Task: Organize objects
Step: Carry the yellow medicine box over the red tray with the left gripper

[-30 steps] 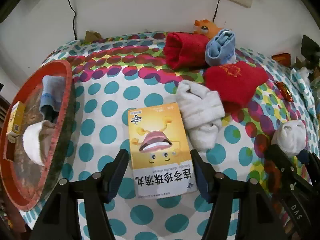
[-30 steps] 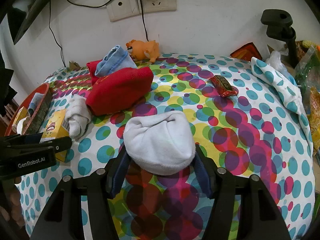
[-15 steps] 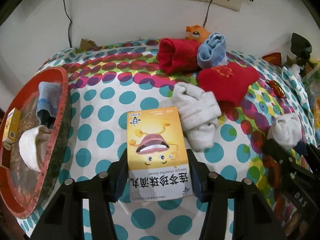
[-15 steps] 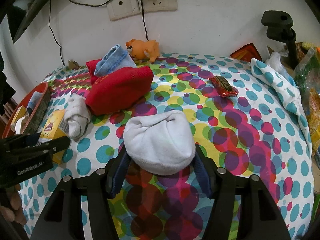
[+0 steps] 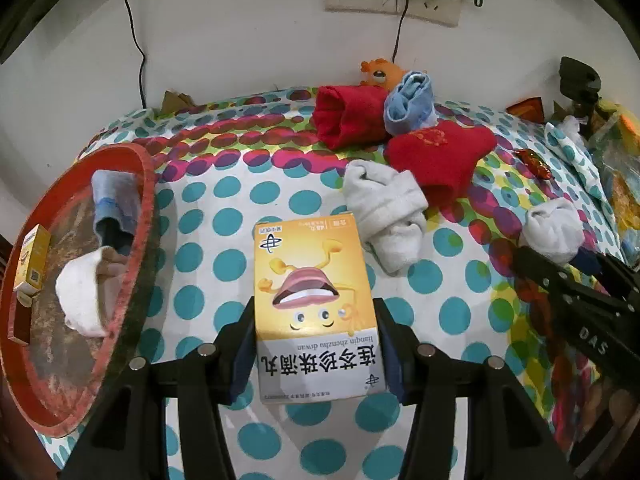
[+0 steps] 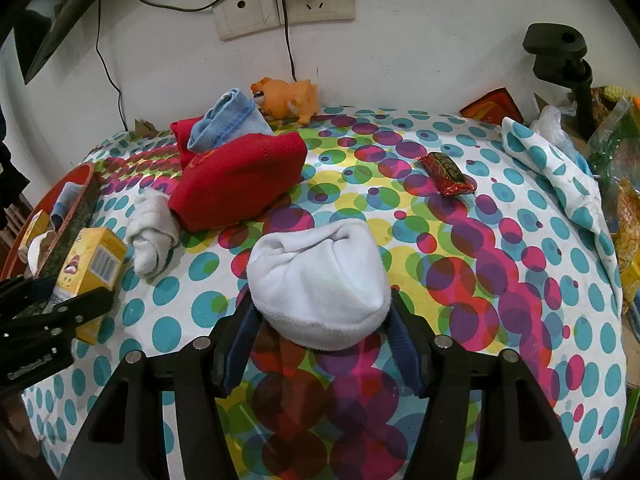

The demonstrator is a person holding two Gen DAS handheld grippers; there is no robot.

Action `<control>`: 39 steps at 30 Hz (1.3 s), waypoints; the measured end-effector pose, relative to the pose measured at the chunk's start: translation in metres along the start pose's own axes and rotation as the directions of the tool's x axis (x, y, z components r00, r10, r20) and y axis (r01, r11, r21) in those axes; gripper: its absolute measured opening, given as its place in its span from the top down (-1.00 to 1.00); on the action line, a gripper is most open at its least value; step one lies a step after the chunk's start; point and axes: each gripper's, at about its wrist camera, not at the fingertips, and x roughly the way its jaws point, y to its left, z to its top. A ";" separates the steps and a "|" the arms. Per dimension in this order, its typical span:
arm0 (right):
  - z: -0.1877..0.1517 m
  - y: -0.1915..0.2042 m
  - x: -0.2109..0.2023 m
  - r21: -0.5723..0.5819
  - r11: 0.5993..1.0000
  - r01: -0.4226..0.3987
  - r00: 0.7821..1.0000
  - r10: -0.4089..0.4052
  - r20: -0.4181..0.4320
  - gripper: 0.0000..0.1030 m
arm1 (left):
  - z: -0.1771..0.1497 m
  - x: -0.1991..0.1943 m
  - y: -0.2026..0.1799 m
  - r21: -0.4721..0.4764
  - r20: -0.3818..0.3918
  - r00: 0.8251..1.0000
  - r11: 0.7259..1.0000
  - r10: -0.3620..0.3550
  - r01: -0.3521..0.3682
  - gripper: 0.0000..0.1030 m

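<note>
A lived-in home: rolled socks (image 6: 236, 184) and an orange toy (image 6: 286, 98) on a polka-dot tablecloth (image 6: 500, 288), wall sockets (image 6: 284, 10) at upper centre.

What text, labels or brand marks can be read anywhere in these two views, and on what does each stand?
"连芩珍珠滴丸" and "lianqin zhenzhu diwan": yellow medicine box between the left gripper jaws, upside down.
"DAS": side of the right gripper, in the left wrist view.
Fine print on that box, its barcode side, the small box in the red tray, the candy wrapper: too small or blurred.
</note>
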 end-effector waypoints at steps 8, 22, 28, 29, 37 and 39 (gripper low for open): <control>0.001 -0.001 0.002 -0.011 1.000 0.013 1.000 -0.013 -0.004 -0.16 | -0.001 -0.022 0.020 0.019 0.036 0.999 1.000 0.015 -0.016 -0.05; 0.001 -0.001 0.003 -0.018 1.000 0.022 1.000 -0.022 -0.005 -0.17 | -0.003 -0.053 0.102 -0.040 0.067 0.992 0.994 0.105 -0.103 -0.05; 0.001 0.000 0.002 -0.021 0.999 0.026 1.000 -0.026 -0.006 -0.17 | -0.007 -0.057 0.141 -0.089 0.061 0.987 0.986 0.146 -0.140 -0.05; 0.001 0.000 0.002 -0.023 0.999 0.028 1.000 -0.028 -0.006 -0.17 | -0.009 -0.057 0.149 -0.100 0.053 0.988 0.986 0.142 -0.136 -0.05; 0.000 0.004 0.002 -0.031 0.999 0.041 0.999 -0.041 -0.008 -0.17 | -0.023 -0.054 0.194 -0.158 0.020 0.979 0.967 0.205 -0.199 -0.05; 0.000 0.005 0.002 -0.031 0.999 0.042 0.999 -0.042 -0.008 -0.17 | -0.028 -0.052 0.203 -0.160 0.007 0.977 0.964 0.215 -0.211 -0.05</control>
